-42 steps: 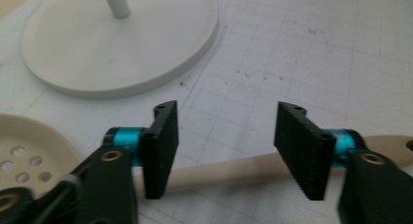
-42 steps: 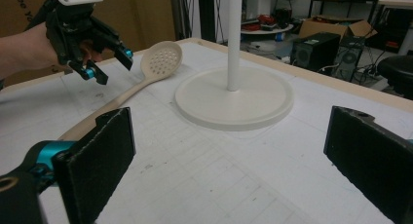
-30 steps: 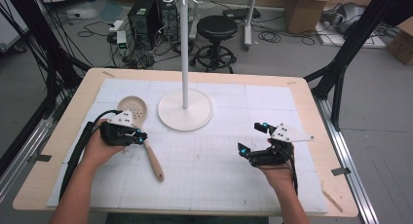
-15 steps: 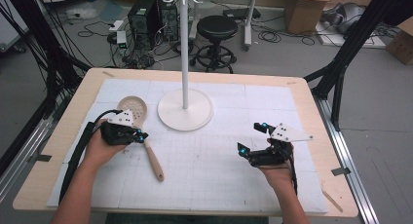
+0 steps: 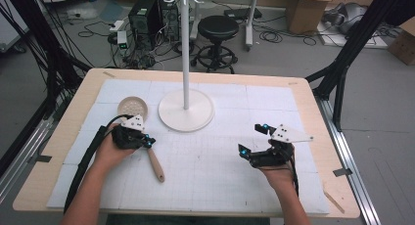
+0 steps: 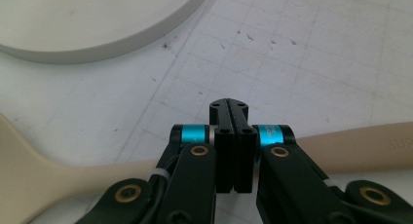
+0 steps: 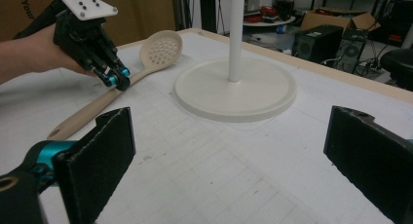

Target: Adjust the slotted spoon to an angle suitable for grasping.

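Start at your left: the slotted spoon [image 5: 154, 162] lies flat on the white mat [image 5: 220, 186]. Its perforated bowl is at about 9 o'clock from the stand base [image 5: 186, 111], just beside it, and its handle runs away toward 5 o'clock. Your left gripper [image 5: 147, 141] sits right over the handle's middle with its jaws pressed flat together. In the left gripper view the handle crosses behind the closed tips, so nothing appears pinched between them. The spoon looks like pale wood or hard plastic, so judge it light, stiff and not fragile, though the smooth handle could slide or swing if you take it near one end. You would do best to open up, turn the jaws across the handle and take it at its thicker part near the bowl's neck, where it should balance best. The stand's thin pole could tip if knocked. At 3 o'clock from the spoon, your right gripper [image 5: 252, 138] hovers with its jaws wide apart and empty.
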Available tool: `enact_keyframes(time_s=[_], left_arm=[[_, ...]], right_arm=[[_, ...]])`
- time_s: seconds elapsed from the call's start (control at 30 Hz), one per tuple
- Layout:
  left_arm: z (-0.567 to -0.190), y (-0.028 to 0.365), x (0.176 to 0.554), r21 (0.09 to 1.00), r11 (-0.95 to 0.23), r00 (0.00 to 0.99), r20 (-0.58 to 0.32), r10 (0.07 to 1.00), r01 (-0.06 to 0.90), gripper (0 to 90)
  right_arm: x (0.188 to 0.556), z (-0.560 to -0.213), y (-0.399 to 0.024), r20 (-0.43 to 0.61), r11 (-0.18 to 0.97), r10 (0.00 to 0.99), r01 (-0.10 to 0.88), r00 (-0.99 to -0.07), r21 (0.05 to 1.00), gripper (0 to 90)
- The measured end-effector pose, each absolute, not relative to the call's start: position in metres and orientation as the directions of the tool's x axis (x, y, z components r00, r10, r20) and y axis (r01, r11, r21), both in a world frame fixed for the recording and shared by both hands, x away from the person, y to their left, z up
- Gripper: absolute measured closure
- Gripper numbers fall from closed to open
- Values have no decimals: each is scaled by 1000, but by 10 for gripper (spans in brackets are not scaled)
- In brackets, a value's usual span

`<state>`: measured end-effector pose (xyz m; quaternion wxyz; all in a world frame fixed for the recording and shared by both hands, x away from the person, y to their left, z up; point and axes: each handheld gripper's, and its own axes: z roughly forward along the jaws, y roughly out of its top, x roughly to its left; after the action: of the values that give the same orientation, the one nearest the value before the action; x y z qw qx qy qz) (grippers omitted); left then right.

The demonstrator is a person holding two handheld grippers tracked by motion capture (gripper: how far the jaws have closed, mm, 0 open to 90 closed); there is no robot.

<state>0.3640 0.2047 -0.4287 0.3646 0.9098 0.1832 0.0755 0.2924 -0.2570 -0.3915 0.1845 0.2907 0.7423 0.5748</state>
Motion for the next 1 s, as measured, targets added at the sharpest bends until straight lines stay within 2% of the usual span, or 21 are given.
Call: enact_keyframes(time_s=[0.03, 0.07, 0.1, 0.13, 0.23, 0.27, 0.33, 0.47, 0.53, 0.57, 0.6, 0.7, 0.73, 0.83, 0.87, 0.9, 1.0], left_arm=[[-429, 204, 363, 693, -661, 917, -3, 399, 290, 881], [-428, 204, 361, 699, -649, 907, 0, 420, 300, 818], [-425, 203, 359, 708, -633, 890, 12, 455, 314, 818], [-421, 202, 355, 736, -566, 845, -15, 535, 372, 645], [-418, 203, 353, 755, -510, 809, -45, 586, 412, 488], [-417, 207, 352, 759, -458, 755, -66, 652, 462, 437], [-418, 213, 353, 763, -425, 728, -86, 680, 487, 395], [-415, 216, 352, 771, -431, 738, -74, 670, 469, 377], [-413, 217, 353, 776, -458, 763, -45, 645, 434, 372], [-410, 217, 354, 769, -508, 791, 4, 612, 388, 362], [-410, 217, 354, 769, -508, 791, 4, 612, 388, 351], [-403, 217, 358, 779, -549, 858, 27, 512, 303, 342], [-400, 216, 359, 778, -567, 881, 36, 471, 271, 305], [-394, 208, 363, 714, -663, 928, 52, 369, 224, 196], [-395, 203, 366, 647, -735, 948, 62, 313, 201, 183], [-395, 203, 366, 647, -735, 948, 62, 313, 201, 180], [-399, 192, 371, 532, -837, 975, 91, 204, 125, 182]], right_arm=[[292, -392, -257, 64, 169, 645, 224, -762, 960, 32], [293, -392, -257, 61, 174, 644, 223, -762, 959, 32], [293, -392, -257, 61, 174, 644, 223, -762, 959, 32], [293, -392, -257, 58, 176, 643, 221, -763, 959, 32], [292, -392, -257, 58, 176, 642, 220, -765, 960, 32], [292, -392, -257, 60, 173, 644, 221, -762, 960, 32], [293, -392, -258, 61, 170, 645, 220, -762, 961, 32], [293, -391, -258, 61, 168, 645, 219, -762, 961, 32], [293, -392, -258, 59, 170, 643, 218, -763, 961, 32], [293, -392, -258, 62, 170, 644, 222, -763, 960, 32], [293, -392, -258, 62, 170, 644, 222, -763, 960, 32], [294, -392, -257, 61, 172, 643, 222, -763, 960, 32], [294, -392, -257, 62, 173, 641, 223, -765, 959, 32], [295, -393, -257, 61, 174, 643, 222, -764, 959, 32], [295, -393, -257, 60, 176, 642, 223, -764, 959, 32], [295, -393, -257, 60, 176, 642, 223, -764, 959, 32], [294, -393, -256, 59, 180, 638, 222, -768, 958, 32]])
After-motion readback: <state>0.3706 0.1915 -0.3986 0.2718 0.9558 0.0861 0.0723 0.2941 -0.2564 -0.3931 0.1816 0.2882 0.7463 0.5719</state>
